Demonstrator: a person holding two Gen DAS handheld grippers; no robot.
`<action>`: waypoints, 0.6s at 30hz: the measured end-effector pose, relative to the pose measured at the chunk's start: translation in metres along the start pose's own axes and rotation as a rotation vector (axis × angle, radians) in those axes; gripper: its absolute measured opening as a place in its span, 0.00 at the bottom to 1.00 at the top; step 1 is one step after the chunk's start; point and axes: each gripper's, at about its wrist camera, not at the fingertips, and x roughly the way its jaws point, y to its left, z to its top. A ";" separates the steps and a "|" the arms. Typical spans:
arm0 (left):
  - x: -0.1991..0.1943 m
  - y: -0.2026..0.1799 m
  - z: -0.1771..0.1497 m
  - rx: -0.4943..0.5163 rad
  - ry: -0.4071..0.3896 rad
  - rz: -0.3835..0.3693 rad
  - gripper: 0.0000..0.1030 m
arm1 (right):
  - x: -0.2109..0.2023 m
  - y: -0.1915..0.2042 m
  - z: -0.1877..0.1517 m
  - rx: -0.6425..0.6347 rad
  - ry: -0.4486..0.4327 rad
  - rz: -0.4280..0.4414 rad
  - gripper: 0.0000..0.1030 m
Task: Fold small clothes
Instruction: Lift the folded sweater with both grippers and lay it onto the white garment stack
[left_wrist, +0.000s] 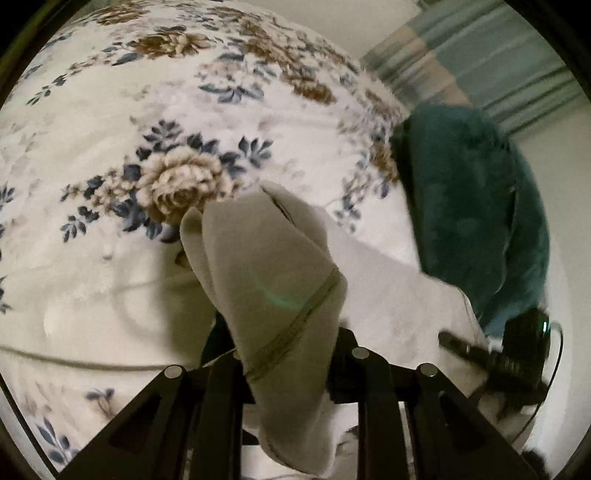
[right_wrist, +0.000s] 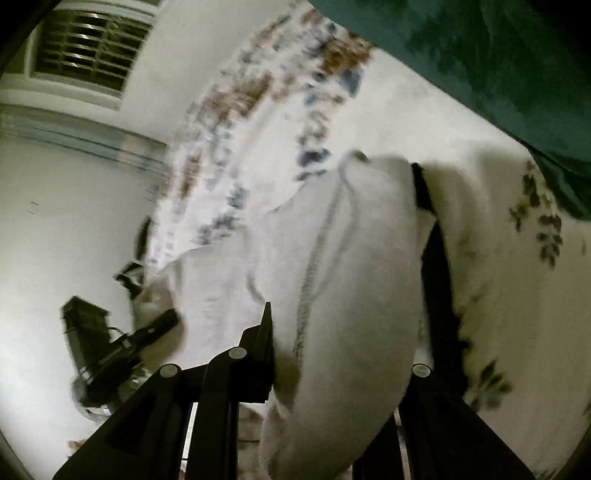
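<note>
A small pale grey-white garment (left_wrist: 269, 280) with a stitched hem is bunched between the fingers of my left gripper (left_wrist: 284, 332), which is shut on it and holds it above the floral bedspread (left_wrist: 147, 122). In the right wrist view the same white garment (right_wrist: 354, 295) drapes over my right gripper (right_wrist: 347, 325), which is shut on it; one black finger (right_wrist: 264, 332) shows at its left, the other is mostly covered. The other gripper shows in each view, at the right (left_wrist: 517, 354) and at the lower left (right_wrist: 110, 350). Both views are blurred.
A dark teal blanket (left_wrist: 476, 206) lies at the right edge of the bed, also along the top right in the right wrist view (right_wrist: 498, 55). A striped curtain (left_wrist: 480, 62), a white wall (right_wrist: 74, 229) and a window (right_wrist: 85, 51) lie beyond.
</note>
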 end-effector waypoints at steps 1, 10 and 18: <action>0.000 -0.001 -0.003 0.024 0.006 0.002 0.19 | 0.007 -0.004 0.002 -0.005 0.017 -0.010 0.19; -0.025 -0.020 -0.003 0.128 -0.064 0.214 0.95 | 0.013 0.012 -0.004 -0.166 0.009 -0.393 0.80; -0.028 -0.049 -0.025 0.185 -0.106 0.379 1.00 | -0.009 0.065 -0.070 -0.296 -0.136 -0.719 1.00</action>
